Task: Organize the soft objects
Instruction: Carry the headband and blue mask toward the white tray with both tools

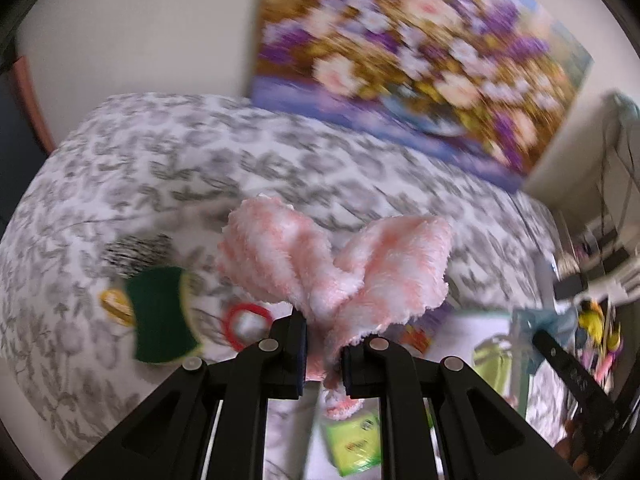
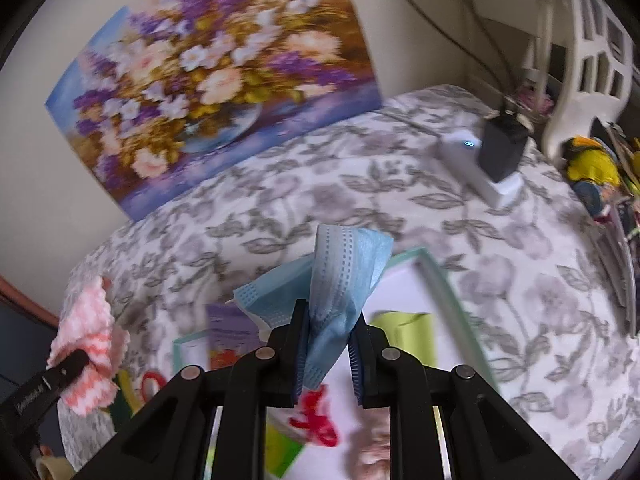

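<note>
My left gripper (image 1: 323,350) is shut on a fluffy pink-and-white cloth (image 1: 332,260) and holds it above the floral tablecloth (image 1: 160,168). The same cloth (image 2: 86,344) shows at the far left of the right wrist view, in the left gripper. My right gripper (image 2: 328,354) is shut on a blue face mask (image 2: 340,276) and holds it over a white tray with a mint-green rim (image 2: 440,276). In the tray lie a lime-green packet (image 2: 412,332), a purple packet (image 2: 232,328) and a red fuzzy piece (image 2: 316,416).
A green sponge (image 1: 160,316), a red ring (image 1: 244,320) and a yellow item (image 1: 116,304) lie on the cloth at the left. A flower painting (image 2: 216,68) leans on the wall. A white charger block with a black plug (image 2: 488,156) sits at the far right.
</note>
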`<control>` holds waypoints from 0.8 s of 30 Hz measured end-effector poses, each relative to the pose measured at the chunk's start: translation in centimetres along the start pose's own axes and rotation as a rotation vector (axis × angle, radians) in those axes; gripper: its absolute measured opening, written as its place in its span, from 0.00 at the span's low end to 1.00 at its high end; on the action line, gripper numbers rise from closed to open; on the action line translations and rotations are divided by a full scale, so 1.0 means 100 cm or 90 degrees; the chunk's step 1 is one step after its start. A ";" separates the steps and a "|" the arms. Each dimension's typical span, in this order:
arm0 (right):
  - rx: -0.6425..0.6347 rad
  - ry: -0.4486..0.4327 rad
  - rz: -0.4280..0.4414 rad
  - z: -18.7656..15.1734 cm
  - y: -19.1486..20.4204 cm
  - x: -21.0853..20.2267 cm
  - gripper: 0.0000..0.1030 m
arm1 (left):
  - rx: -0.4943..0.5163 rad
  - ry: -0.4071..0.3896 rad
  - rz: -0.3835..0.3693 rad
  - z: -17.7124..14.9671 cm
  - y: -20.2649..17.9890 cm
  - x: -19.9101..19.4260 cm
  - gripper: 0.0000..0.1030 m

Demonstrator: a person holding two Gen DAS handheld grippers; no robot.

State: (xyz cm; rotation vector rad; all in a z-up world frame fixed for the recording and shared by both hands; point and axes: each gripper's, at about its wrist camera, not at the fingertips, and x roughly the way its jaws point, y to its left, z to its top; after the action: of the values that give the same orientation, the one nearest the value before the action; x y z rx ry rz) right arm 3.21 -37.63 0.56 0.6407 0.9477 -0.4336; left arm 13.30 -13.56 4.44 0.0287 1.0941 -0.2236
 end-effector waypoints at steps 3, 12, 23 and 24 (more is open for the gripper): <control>0.009 0.009 -0.011 0.000 -0.013 0.004 0.19 | 0.024 0.026 -0.022 -0.009 -0.017 0.010 0.13; -0.007 0.075 -0.015 -0.013 -0.012 0.037 0.20 | 0.066 0.115 -0.009 -0.036 -0.042 0.059 0.14; -0.035 0.157 -0.046 -0.036 -0.004 0.077 0.20 | 0.080 0.185 0.033 -0.057 -0.038 0.101 0.14; -0.038 0.160 -0.049 -0.036 -0.003 0.079 0.20 | 0.083 0.184 0.036 -0.058 -0.038 0.103 0.14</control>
State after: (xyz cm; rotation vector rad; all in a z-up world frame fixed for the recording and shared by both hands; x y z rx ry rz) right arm 4.92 -35.96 -7.77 0.6145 1.2228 -0.3977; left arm 12.01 -18.16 -7.00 0.2147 1.3634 -0.2445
